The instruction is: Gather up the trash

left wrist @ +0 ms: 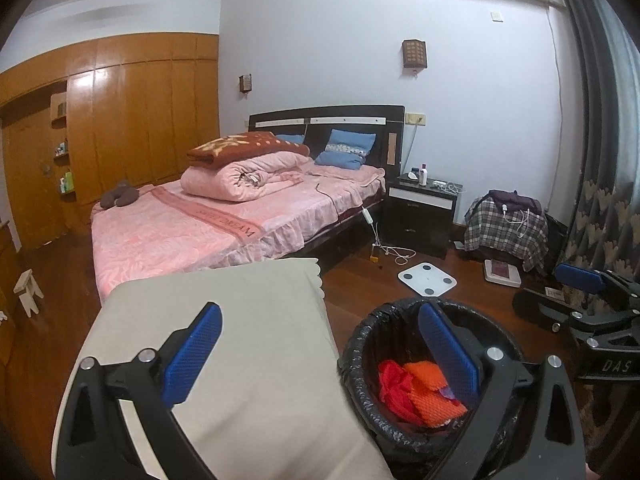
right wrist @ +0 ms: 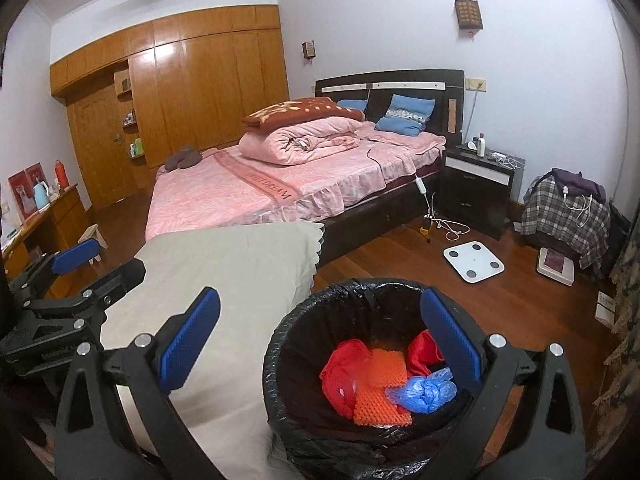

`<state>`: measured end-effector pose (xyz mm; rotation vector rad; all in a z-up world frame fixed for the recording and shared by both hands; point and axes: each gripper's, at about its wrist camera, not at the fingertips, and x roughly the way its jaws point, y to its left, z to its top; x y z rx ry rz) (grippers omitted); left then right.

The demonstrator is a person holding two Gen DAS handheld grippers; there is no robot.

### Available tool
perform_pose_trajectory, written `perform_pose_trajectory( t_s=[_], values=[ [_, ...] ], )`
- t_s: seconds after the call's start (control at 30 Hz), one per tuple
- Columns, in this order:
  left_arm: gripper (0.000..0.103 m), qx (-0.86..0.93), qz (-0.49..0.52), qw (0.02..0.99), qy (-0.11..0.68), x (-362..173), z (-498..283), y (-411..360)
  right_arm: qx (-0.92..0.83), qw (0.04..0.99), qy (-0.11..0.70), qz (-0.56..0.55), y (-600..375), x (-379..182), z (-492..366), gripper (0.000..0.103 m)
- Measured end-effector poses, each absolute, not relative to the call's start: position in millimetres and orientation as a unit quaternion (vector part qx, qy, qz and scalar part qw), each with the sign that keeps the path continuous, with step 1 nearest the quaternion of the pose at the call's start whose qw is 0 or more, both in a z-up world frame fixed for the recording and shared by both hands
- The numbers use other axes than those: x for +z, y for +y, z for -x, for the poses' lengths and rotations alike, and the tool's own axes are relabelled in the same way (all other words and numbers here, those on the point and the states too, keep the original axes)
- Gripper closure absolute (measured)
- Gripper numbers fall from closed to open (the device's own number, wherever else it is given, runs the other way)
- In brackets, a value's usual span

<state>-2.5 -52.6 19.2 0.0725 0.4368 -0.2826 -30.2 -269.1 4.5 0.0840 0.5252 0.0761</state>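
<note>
A black-lined trash bin (right wrist: 280, 360) stands on the wood floor beside a beige-covered surface (right wrist: 224, 272). In it lie red plastic (right wrist: 340, 376), an orange foam net (right wrist: 380, 400) and a crumpled blue bag (right wrist: 424, 388). My right gripper (right wrist: 320, 340) is open and empty above the bin's rim. My left gripper (left wrist: 320, 352) is open and empty, its left finger over the beige cover (left wrist: 240, 340), its right finger over the bin (left wrist: 360, 352). The red and orange trash (left wrist: 416, 392) shows there too. Each gripper appears at the edge of the other's view.
A bed (right wrist: 280, 184) with pink bedding stands behind. A white scale (right wrist: 472, 260), cables (right wrist: 444, 224) and a nightstand (right wrist: 476, 184) are on the right. A plaid-covered chair (right wrist: 568, 216) stands by the curtain. A desk (right wrist: 44, 216) and small stool (right wrist: 94, 240) are on the left.
</note>
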Motion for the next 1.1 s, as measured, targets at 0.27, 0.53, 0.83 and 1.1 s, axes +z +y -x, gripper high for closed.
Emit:
perform_pose_trajectory(
  t_s=[0.27,0.53,0.83,1.1],
  values=[
    [0.006,-0.140,-0.037,0.966,0.213,22.5,4.9,-52.7,0.038,0.964,0.259,-0.041,-267.4,4.8,30.5,0.006],
    [0.006,-0.138,-0.038,0.967,0.212,23.2,4.3,-52.1,0.039,0.964,0.259,-0.040,-265.7,7.1,28.7,0.006],
    [0.006,-0.137,-0.039,0.967,0.213,23.8,3.7,-51.9,0.039,0.964,0.260,-0.040,-265.0,6.6,29.0,0.006],
    [0.006,-0.137,-0.039,0.967,0.214,24.4,2.7,-50.8,0.039,0.964,0.260,-0.040,-264.4,6.7,29.0,0.006]
  ],
)
